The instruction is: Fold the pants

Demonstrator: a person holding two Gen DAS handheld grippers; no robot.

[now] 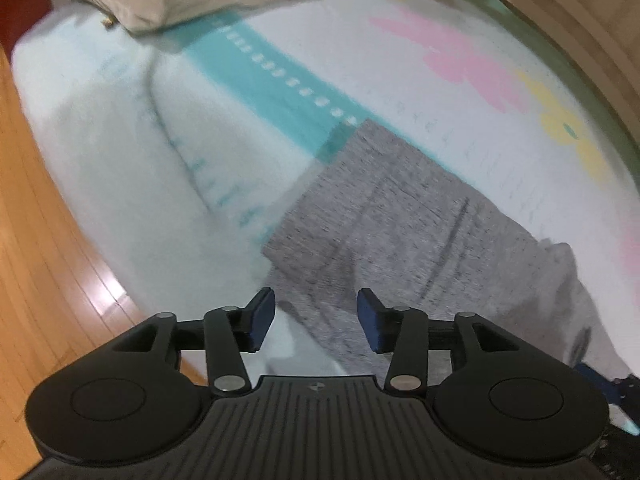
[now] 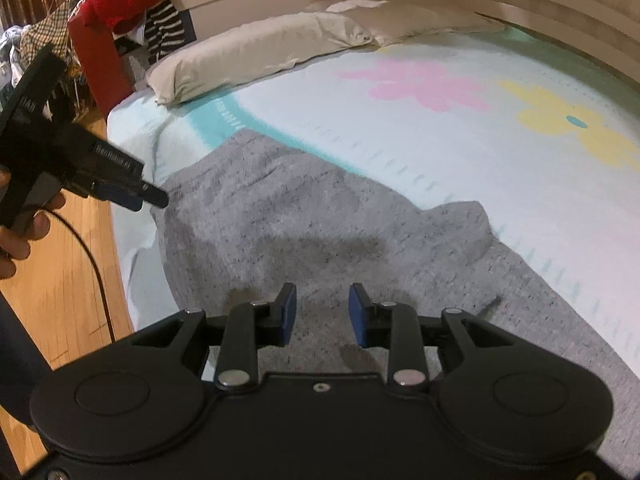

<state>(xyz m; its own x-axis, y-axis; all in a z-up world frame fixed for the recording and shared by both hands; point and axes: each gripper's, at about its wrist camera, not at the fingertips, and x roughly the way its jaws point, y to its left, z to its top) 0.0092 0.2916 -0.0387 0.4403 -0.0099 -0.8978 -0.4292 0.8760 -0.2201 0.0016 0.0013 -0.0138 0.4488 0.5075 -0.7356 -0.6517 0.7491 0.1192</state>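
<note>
- The grey pants (image 2: 304,220) lie on the bed (image 2: 440,152), near its floor-side edge and well short of the pillows (image 2: 260,56) at the head.
- In the right wrist view the cloth looks partly doubled over: a raised fold edge runs across it, with a hump toward the far right (image 2: 460,224).
- In the left wrist view a straight end of the pants (image 1: 360,184) lies flat across the teal stripe (image 1: 272,80) of the bed cover; this view is blurred, so the finer creases cannot be read.
- The left tongs (image 1: 316,316) are released, jaws apart, nothing between them, low above the near edge of the cloth.
- Seen from the right, the left tongs (image 2: 150,196) sit at the pants' corner nearest the bed's edge; whether they touch the fabric I cannot tell.
- The right tongs (image 2: 322,314) are likewise released and empty, just above the middle of the pants.
- My judgement: a fold is partly made, and both tongs are between grips.
- The next move likely calls for each pair to take an edge or corner, pinching every layer together, then carrying the cloth over evenly so the edges line up without bunching.
</note>
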